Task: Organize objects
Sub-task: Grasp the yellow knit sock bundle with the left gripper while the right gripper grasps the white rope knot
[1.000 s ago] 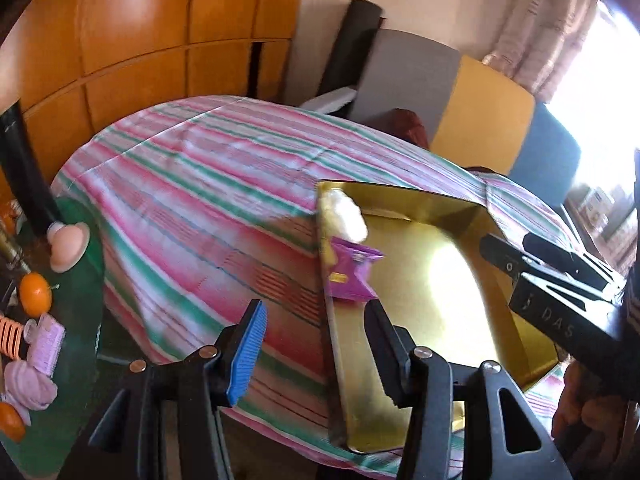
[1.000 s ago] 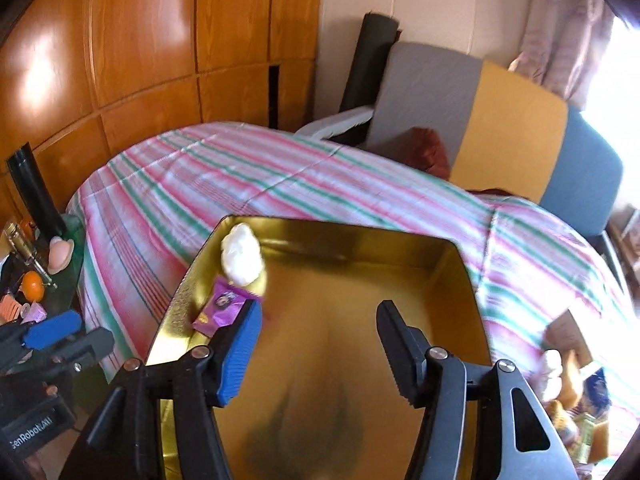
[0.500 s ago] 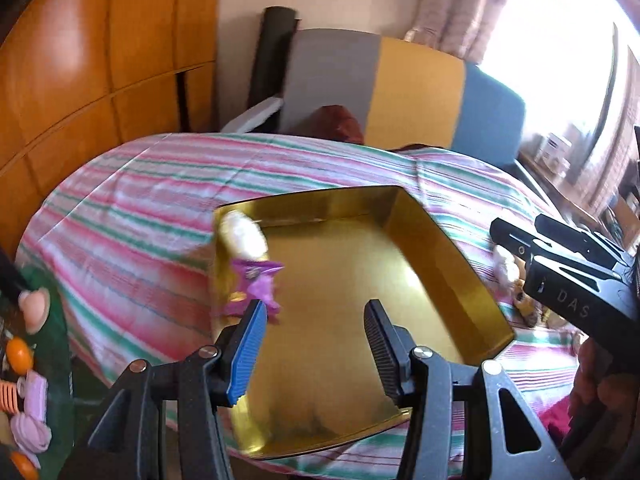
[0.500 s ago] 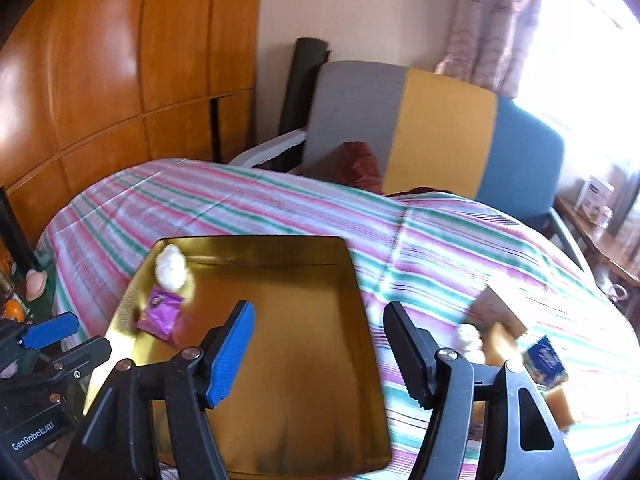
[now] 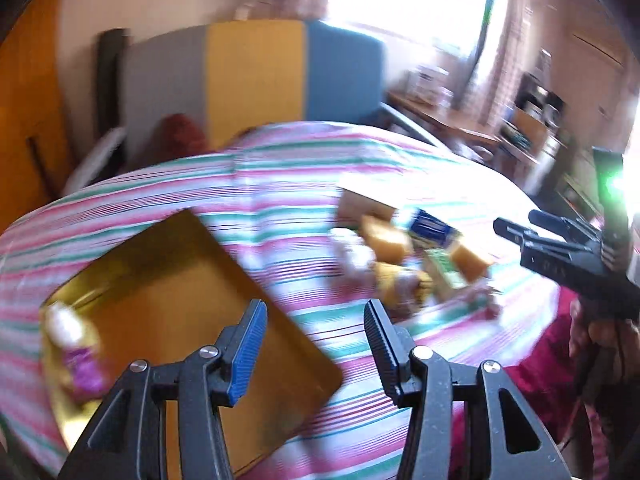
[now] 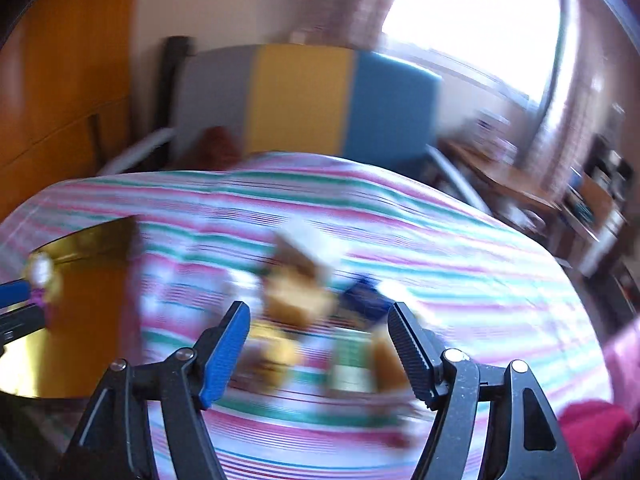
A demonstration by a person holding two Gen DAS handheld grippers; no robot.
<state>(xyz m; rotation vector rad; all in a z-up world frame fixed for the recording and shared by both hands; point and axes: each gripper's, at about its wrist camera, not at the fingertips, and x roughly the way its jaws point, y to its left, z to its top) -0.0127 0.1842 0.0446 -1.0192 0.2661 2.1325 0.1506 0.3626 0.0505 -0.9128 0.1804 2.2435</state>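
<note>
1. Both views are motion-blurred, so small detail is unreliable.
2. Left hand-held gripper (image 5: 315,344): jaws wide apart, nothing between them. It hangs over the near right corner of the gold tray (image 5: 192,280) and the striped cloth (image 5: 280,184) beside it.
3. Right hand-held gripper (image 6: 320,344): jaws wide apart, nothing gripped. It points at the pile of small packages (image 6: 304,304) on the cloth; whether it touches any of them cannot be told through the blur.
4. In the left view the right hand-held gripper shows at the right edge, just beside the pile (image 5: 408,252) and apart from it.
5. The tray sits on the striped cloth, left of the pile and well apart from it. Inside, against its left wall: a white lump (image 5: 64,320) and a purple wrapper (image 5: 84,368) just in front of it. The rest of the tray floor is bare gold.
6. The pile holds tan blocks (image 5: 386,238), a dark blue packet (image 5: 430,226), a green-labelled packet (image 5: 444,272) and a pale box (image 5: 364,200) behind. The pieces are clustered and overlapping; exact contacts are unreadable.
7. Background: a grey, yellow and blue panel (image 6: 304,96) behind the cloth, a bright window (image 6: 472,20) upper right, orange wood panelling (image 6: 72,80) on the left.
</note>
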